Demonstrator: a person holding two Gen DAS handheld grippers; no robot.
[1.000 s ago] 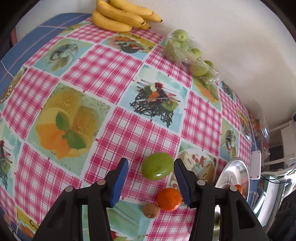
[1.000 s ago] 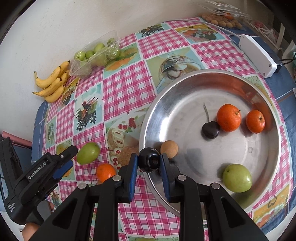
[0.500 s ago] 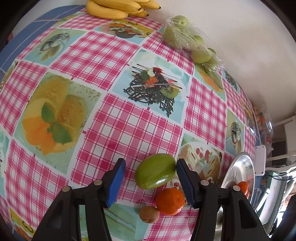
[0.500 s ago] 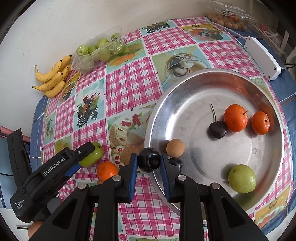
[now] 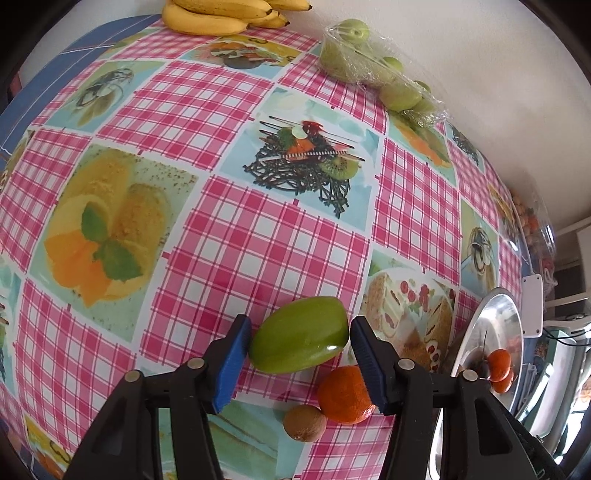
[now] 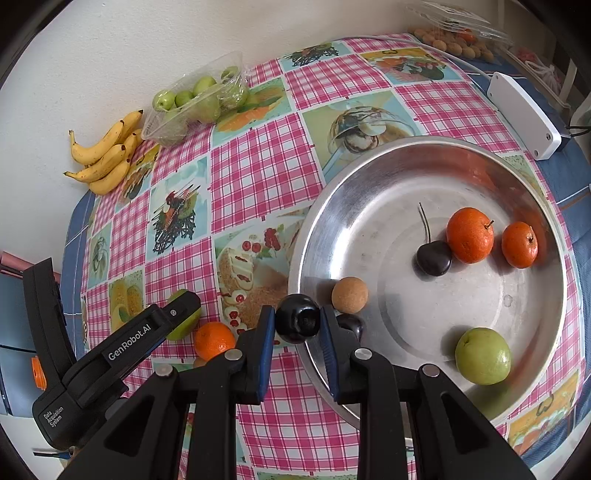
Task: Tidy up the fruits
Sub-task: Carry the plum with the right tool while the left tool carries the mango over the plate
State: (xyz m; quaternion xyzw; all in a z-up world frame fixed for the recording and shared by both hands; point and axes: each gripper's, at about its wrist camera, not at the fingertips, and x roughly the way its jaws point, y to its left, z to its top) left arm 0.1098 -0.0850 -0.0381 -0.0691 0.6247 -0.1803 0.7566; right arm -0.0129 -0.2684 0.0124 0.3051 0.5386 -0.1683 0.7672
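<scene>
1. The green fruit lies on the checked tablecloth at about 6 o'clock in the left wrist view, right between the blue pads of the left gripper. Smooth, glossy, oblong skin: I judge it firm and moderately heavy, and slippery if pinched off-centre.
2. Those jaws are closing now with the fruit between them, and a sliver of cloth shows at each pad, so no squeeze yet. The best hold looks to be across its widest middle.
3. Just beside it, toward 5 o'clock, sit an orange and a small brown fruit, touching each other. Nudge risk there!
4. The right gripper is clamped tight on a dark round fruit, small and probably soft, over the near rim of the steel pan.
5. Further out, at 12 o'clock, are bananas by the wall.
</scene>
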